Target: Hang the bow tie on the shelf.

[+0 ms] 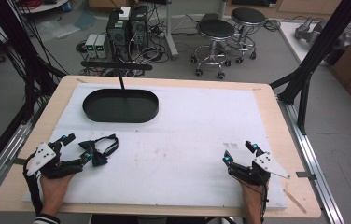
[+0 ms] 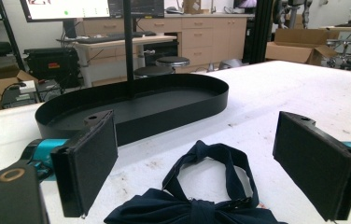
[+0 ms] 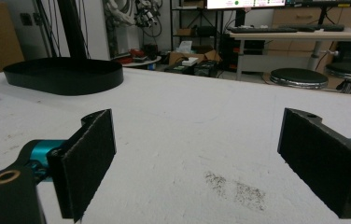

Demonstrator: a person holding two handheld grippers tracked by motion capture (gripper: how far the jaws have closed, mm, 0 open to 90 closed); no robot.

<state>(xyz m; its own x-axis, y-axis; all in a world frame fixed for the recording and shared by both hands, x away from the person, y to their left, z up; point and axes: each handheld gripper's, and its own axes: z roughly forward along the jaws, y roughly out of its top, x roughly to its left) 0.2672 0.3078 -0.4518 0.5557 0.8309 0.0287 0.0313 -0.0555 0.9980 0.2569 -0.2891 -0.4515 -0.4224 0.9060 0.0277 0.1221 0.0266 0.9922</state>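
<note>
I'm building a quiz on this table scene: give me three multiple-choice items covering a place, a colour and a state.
1. Where does the dark navy fabric bow tie lie?
A. inside the tray
B. on the white sheet between the left gripper's jaws
C. beside the right gripper

2. What colour is the oval metal tray?
A. black
B. white
C. red

3. How stand the left gripper's jaws?
A. clamped on the bow tie
B. shut empty
C. open

Answers: 1 B, the left gripper view shows it between the pads; 2 A, black walls and floor; 3 C, both pads stand clear of the fabric.
</note>
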